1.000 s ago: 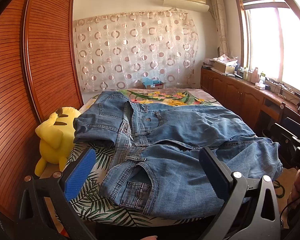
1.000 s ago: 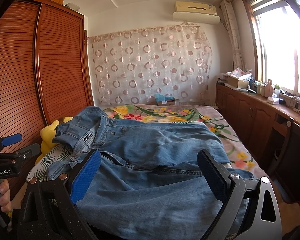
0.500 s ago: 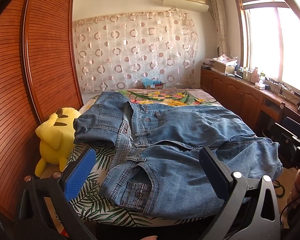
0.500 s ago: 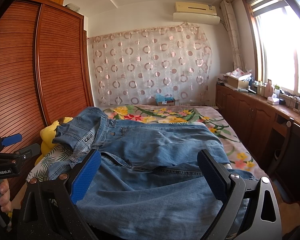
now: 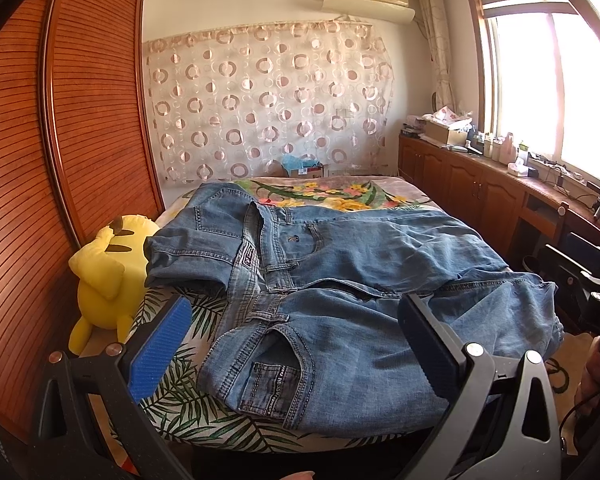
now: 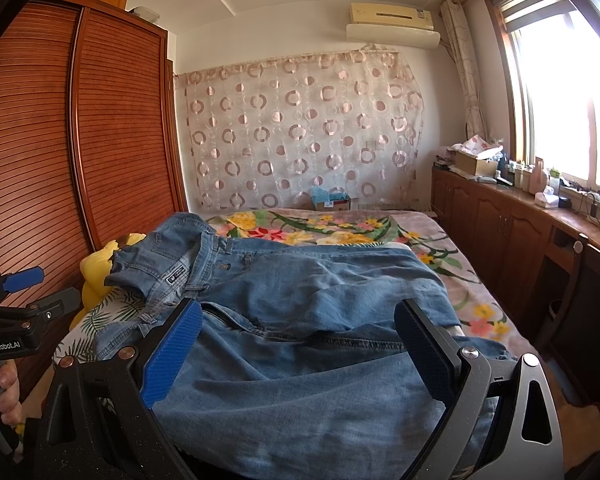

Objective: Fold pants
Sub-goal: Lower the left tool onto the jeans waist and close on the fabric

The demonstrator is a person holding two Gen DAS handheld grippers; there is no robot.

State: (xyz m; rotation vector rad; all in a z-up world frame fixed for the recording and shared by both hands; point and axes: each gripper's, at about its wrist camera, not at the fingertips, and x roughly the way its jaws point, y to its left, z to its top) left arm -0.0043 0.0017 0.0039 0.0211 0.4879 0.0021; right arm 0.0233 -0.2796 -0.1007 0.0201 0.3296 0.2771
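Observation:
Blue denim jeans (image 5: 340, 280) lie spread and rumpled across the floral bed (image 5: 332, 192), waist to the left with one flap turned over, legs running right. They also show in the right wrist view (image 6: 300, 320). My left gripper (image 5: 296, 340) is open and empty, hovering over the near waist and pocket at the bed's front edge. My right gripper (image 6: 296, 352) is open and empty above the near trouser leg. The left gripper also shows in the right wrist view (image 6: 16, 312), held by a hand at the far left.
A yellow plush toy (image 5: 108, 276) sits between the bed and the slatted wooden wardrobe (image 5: 60, 160) on the left. Wooden cabinets (image 5: 480, 184) with clutter on top run under the window on the right. A patterned curtain (image 5: 268, 104) hangs behind the bed.

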